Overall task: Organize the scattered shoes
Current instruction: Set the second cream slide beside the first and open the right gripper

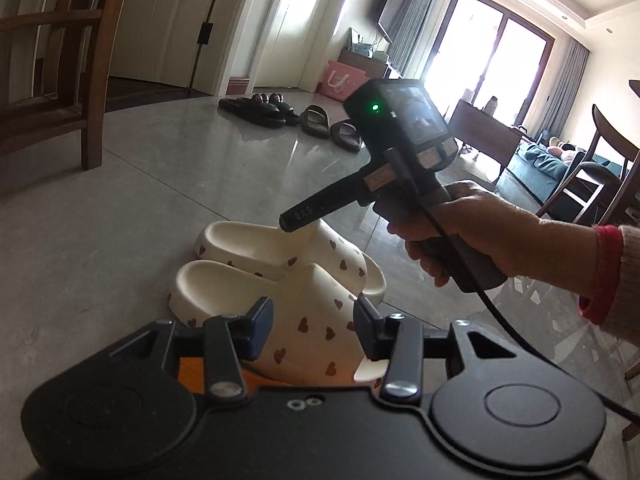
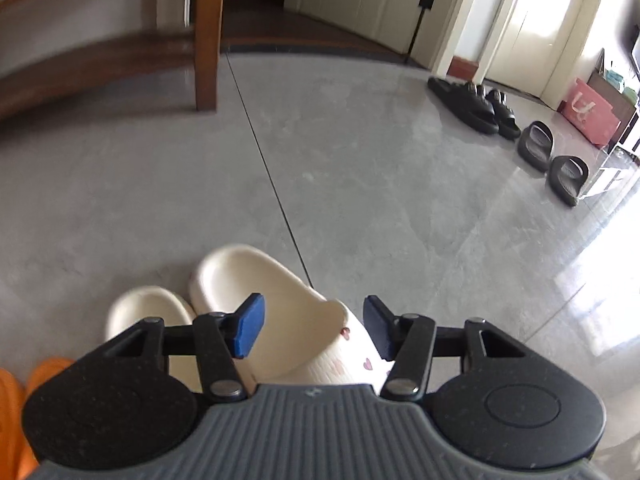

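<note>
L gripper (image 1: 314, 330) wide over near white slipper (image 1: 312, 320); R gripper (image 2: 314, 330) wide over other white slipper (image 2: 280, 320), side by side on floor (image 2: 360, 160).

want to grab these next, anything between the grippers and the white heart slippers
Nothing visible. The left hand-held gripper hangs open over the nearer white heart slipper, and the right hand-held gripper hangs open over the other white slipper, with no object between.
</note>
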Available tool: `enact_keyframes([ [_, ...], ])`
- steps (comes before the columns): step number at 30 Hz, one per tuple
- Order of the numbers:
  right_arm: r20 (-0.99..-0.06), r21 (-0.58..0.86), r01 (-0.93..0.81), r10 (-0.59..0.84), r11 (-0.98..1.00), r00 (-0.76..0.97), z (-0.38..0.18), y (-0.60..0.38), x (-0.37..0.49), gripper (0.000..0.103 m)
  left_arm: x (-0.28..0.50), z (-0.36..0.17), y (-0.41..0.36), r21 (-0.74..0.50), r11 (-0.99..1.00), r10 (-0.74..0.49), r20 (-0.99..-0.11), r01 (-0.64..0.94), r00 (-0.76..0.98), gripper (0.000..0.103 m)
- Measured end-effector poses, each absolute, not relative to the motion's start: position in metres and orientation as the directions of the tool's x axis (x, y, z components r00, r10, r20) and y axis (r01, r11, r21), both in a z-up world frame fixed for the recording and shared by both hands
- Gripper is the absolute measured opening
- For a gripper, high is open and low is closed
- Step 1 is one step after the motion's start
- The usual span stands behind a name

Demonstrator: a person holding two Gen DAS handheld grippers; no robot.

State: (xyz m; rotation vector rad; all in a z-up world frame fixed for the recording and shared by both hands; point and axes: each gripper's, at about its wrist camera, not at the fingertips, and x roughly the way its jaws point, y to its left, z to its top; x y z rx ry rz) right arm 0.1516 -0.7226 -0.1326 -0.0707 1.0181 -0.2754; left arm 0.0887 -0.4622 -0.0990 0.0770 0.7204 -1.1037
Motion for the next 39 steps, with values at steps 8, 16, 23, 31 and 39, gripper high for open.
enact_keyframes([
  [8, -0.855, -0.174, 0.226, -0.261, 0.958, 0.448, -0.135, -0.724, 0.102, 0.062, 0.094, -0.105, -0.458, -0.295, 0.475, -0.781, -0.574, 0.829, 0.244, 0.043],
  [16, -0.764, 0.124, 0.397, -0.167, 0.909, 0.623, -0.105, -0.737, 0.025, 0.062, 0.092, -0.091, -0.455, -0.241, 0.473, -0.789, -0.545, 0.847, 0.285, 0.043],
  [23, -0.713, 0.100, 0.408, -0.221, 0.907, 0.665, -0.107, -0.697, -0.063, 0.062, 0.079, -0.083, -0.452, -0.037, 0.462, -0.703, -0.624, 0.886, 0.341, 0.044],
  [31, -0.676, 0.081, 0.342, -0.200, 0.936, 0.709, -0.096, -0.642, -0.061, 0.078, 0.092, -0.066, -0.440, 0.074, 0.536, -0.563, -0.711, 0.841, 0.422, 0.050],
  [39, -0.697, -0.001, 0.343, -0.247, 0.939, 0.673, -0.104, -0.645, -0.046, 0.082, 0.086, -0.049, -0.423, 0.123, 0.570, -0.533, -0.696, 0.812, 0.480, 0.069],
])
